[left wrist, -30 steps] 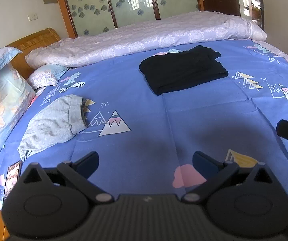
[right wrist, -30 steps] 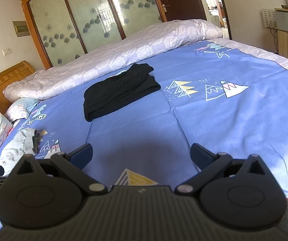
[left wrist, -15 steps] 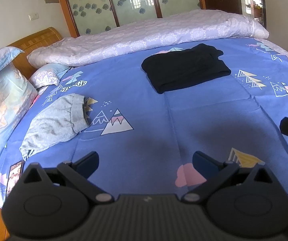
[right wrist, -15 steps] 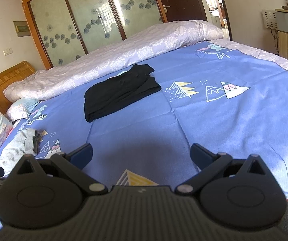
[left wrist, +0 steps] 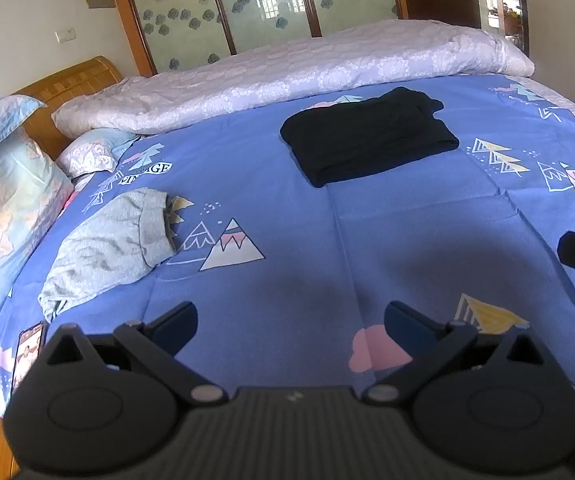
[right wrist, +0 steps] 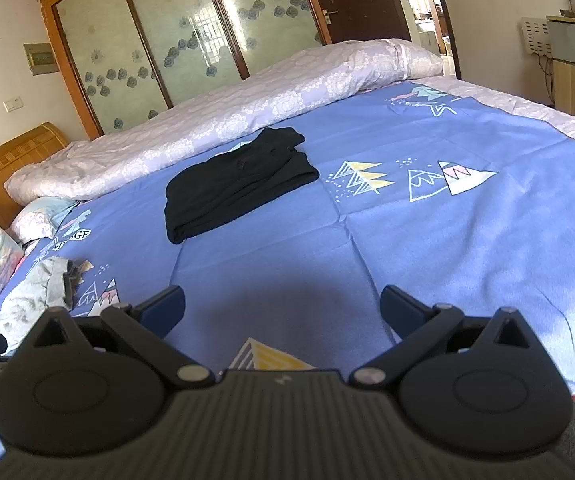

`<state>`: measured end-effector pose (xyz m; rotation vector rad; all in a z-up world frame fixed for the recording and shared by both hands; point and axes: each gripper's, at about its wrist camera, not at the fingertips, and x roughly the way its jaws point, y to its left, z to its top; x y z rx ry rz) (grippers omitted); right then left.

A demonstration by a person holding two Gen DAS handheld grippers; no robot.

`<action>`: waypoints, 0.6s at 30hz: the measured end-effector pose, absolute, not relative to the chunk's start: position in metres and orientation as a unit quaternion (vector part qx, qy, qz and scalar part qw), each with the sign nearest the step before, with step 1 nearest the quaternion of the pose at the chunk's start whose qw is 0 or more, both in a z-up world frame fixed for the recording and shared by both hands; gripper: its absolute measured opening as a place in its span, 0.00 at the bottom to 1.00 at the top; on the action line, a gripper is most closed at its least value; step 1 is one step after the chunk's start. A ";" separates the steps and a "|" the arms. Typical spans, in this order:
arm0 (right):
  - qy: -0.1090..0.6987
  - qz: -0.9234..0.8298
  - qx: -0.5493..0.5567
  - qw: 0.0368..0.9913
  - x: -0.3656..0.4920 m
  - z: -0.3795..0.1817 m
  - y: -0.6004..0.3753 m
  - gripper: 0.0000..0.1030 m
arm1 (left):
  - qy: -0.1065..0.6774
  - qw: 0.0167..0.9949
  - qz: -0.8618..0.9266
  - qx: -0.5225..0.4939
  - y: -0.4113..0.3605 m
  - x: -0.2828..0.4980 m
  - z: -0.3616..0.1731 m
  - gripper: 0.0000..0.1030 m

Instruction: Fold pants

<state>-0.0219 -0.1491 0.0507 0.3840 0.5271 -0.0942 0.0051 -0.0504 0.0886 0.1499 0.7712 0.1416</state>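
Blue bedspread (left wrist: pixel 367 248) carries folded black pants (left wrist: pixel 367 136) well beyond both grippers. Left gripper (left wrist: pixel 291 320) and right gripper (right wrist: pixel 283 304) fingers spread apart, empty

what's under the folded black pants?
The black pants lie folded directly on the blue patterned bedspread, in front of the lavender quilt. Nothing pokes out around their edges; whatever the fabric covers can't be seen.

left tool (left wrist: pixel 291 320) (agape), right tool (right wrist: pixel 282 303) — likewise
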 end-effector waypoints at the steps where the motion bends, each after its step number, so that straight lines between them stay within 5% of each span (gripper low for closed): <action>1: 0.259 -0.046 0.189 0.946 -0.022 0.051 -0.149 1.00 | 0.375 0.922 0.069 0.074 -0.051 0.005 0.089 1.00; 18: 0.258 -0.048 0.189 0.946 -0.022 0.050 -0.149 1.00 | 0.359 0.928 0.070 0.073 -0.050 0.002 0.091 1.00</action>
